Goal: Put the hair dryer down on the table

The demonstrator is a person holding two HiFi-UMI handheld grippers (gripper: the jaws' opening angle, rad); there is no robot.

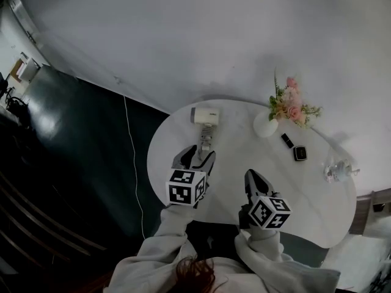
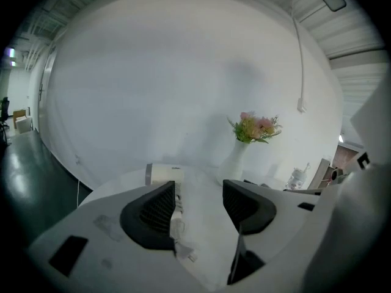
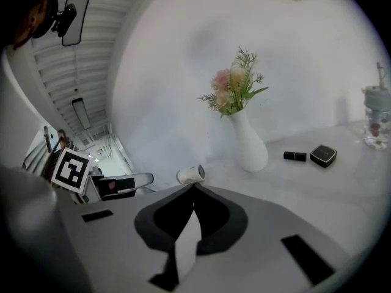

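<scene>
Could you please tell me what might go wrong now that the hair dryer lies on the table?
The hair dryer lies near the table rim, so a nudge could push it off. The left gripper, jaws open, sits right by its handle and might catch it when moving away.

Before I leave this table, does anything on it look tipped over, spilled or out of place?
Nothing stands out. The hair dryer lies flat on the table near its edge, the vase of flowers stands upright, a black tube and square case lie beside it, and I see no spill.
</scene>
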